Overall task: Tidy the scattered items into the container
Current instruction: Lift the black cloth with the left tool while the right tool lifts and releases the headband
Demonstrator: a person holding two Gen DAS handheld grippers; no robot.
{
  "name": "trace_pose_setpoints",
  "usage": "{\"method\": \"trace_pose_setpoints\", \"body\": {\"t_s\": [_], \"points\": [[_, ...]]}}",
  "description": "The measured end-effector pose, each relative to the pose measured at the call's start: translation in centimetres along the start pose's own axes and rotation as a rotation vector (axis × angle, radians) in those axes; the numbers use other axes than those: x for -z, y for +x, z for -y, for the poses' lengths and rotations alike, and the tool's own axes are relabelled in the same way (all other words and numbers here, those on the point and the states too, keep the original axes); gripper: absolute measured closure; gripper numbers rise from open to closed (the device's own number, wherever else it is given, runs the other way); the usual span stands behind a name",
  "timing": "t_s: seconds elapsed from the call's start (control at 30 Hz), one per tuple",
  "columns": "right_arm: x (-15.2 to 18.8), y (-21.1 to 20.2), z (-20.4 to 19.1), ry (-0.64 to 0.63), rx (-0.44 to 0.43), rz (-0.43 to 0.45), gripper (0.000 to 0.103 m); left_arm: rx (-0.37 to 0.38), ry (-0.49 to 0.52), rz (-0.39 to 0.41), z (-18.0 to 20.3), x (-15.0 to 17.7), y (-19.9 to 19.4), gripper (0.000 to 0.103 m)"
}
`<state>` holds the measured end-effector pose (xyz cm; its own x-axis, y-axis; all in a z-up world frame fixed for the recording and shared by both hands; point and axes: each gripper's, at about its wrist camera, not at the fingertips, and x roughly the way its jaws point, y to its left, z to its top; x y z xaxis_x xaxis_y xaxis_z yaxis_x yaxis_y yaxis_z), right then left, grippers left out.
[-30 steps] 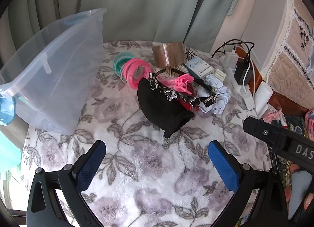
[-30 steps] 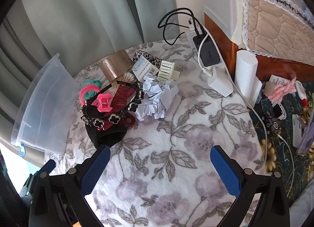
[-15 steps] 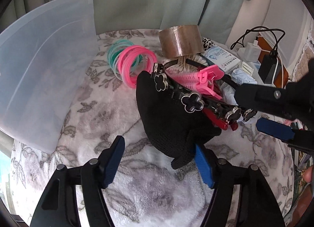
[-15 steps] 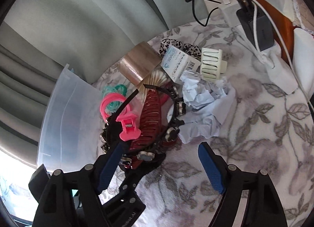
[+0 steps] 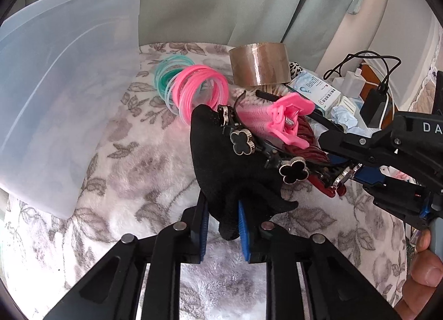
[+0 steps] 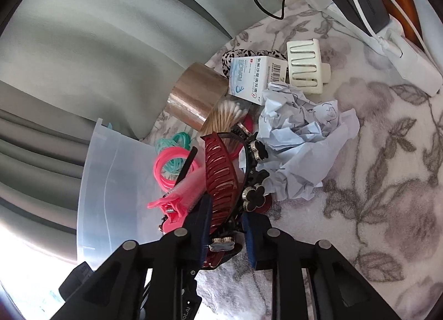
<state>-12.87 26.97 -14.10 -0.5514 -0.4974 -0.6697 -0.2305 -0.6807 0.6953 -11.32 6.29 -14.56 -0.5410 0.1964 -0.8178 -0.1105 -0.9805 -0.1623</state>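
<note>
Both grippers are closing on the same tangled heap near the table's back edge: left gripper (image 5: 221, 226) jaws nearly shut on the black cloth (image 5: 229, 170), right gripper (image 6: 225, 232) pinching the dark red hair claw (image 6: 220, 181). A second ago both were wide open, farther back. The headband (image 5: 265, 154) could snag and drag stuff off. Clear container (image 5: 55, 98) sits at left edge.

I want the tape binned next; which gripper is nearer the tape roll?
Right. The right gripper is in the clip pile beside the tape roll; the left gripper sits farther back.
</note>
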Motion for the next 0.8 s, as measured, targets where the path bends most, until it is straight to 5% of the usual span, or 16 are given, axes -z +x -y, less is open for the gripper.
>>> {"method": "trace_pose_setpoints", "body": {"t_s": [0.37,0.8], "points": [[0.8,-4.9,-3.1,-0.038,-0.052,0.078,0.091,0.047,-0.053,0.059,-0.7,-0.1,-4.7,0.091],[3.0,-12.8,-8.5,-0.149,-0.107,0.206,0.093,0.085,-0.050,0.227,-1.4,-0.2,-13.4,0.091]]}}
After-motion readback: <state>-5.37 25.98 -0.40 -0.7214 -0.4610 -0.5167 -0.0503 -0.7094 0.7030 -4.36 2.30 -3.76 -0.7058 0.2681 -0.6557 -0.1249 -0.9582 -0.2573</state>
